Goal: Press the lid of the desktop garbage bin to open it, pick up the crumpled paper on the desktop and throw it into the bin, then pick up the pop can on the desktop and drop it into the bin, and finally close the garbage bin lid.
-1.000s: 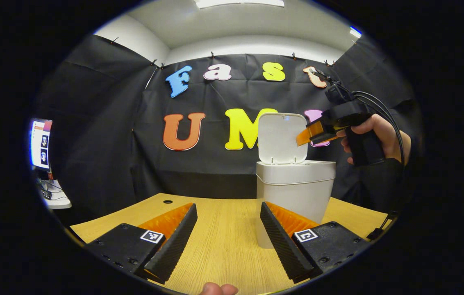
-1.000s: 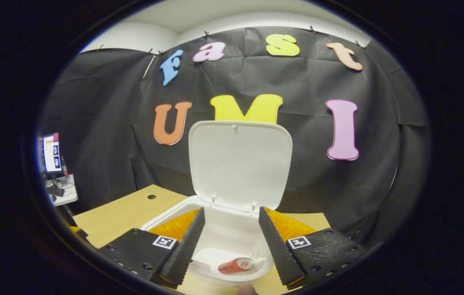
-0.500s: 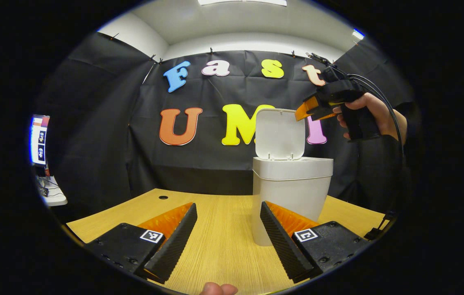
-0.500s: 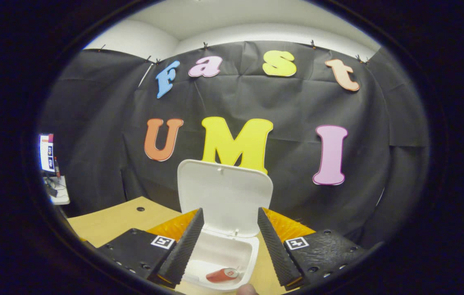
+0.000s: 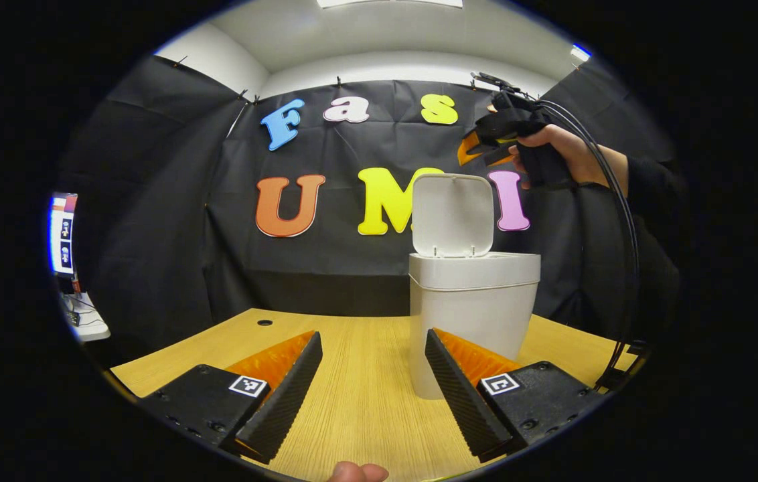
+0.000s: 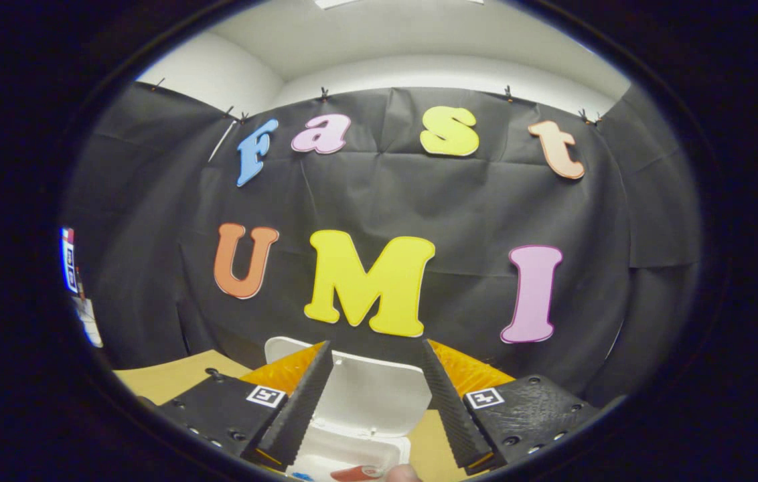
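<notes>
Ahead of the left gripper (image 5: 372, 375), fingers spread and empty, one white bin (image 5: 473, 314) is standing just right of centre, its one lid (image 5: 452, 214) raised. Above it the right gripper (image 6: 375, 395) is hovering, released; one red can (image 6: 355, 473) is showing below, cut off. Crumpled paper is hard to make out.

You see a smooth, matt white plastic bin (image 5: 473, 314) with matching lid (image 5: 452, 215); your table (image 5: 365, 395) is light, fine-grained wood; the wall (image 6: 386, 194) is matt creased cloth.

Bright ceiling panel (image 5: 389, 3) overhead; edges bend, perhaps slightly soft.
</notes>
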{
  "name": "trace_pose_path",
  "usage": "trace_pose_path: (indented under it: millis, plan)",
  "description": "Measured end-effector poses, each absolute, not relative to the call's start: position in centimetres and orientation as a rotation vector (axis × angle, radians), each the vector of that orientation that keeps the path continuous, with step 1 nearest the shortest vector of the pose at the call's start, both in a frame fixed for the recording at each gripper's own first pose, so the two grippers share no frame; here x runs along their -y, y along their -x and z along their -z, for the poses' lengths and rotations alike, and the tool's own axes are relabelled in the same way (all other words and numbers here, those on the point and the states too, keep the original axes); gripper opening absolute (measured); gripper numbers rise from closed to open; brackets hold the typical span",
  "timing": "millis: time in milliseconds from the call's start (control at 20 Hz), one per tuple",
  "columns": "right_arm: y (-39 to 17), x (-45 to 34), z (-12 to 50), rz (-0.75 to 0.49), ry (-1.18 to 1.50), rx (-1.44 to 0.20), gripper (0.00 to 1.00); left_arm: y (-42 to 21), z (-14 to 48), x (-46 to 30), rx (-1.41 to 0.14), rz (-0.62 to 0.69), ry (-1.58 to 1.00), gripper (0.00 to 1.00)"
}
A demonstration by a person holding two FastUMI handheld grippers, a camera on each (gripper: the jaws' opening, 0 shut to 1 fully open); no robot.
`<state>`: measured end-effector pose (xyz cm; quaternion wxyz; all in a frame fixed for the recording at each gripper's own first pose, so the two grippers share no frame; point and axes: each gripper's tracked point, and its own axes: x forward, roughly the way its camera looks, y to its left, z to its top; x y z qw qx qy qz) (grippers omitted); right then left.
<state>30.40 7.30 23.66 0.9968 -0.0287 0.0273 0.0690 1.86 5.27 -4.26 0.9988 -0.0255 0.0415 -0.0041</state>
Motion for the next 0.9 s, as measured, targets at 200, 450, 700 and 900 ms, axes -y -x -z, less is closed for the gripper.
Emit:
trace_pose_path:
  millis: [200, 450, 700, 900]
  plan:
    - [-33.4, -7.9, -23.2, -0.128, 0.067, -0.089, 0.82, -1.8, 3.9, -5.4, -0.072, 0.012, 0.057, 1.00]
    - [-35.3, -8.2, -22.8, -0.115, 0.030, -0.108, 0.87, -1.9, 4.6, -6.1, -0.086, 0.002, 0.070, 1.00]
    - [-35.2, -8.7, -21.9, -0.125, -0.042, -0.151, 0.82, -1.9, 4.5, -6.5, -0.087, -0.010, 0.063, 1.00]
    - [-33.9, -8.7, -21.5, -0.140, -0.078, -0.182, 0.80, -1.7, 4.0, -6.4, -0.077, -0.014, 0.055, 1.00]
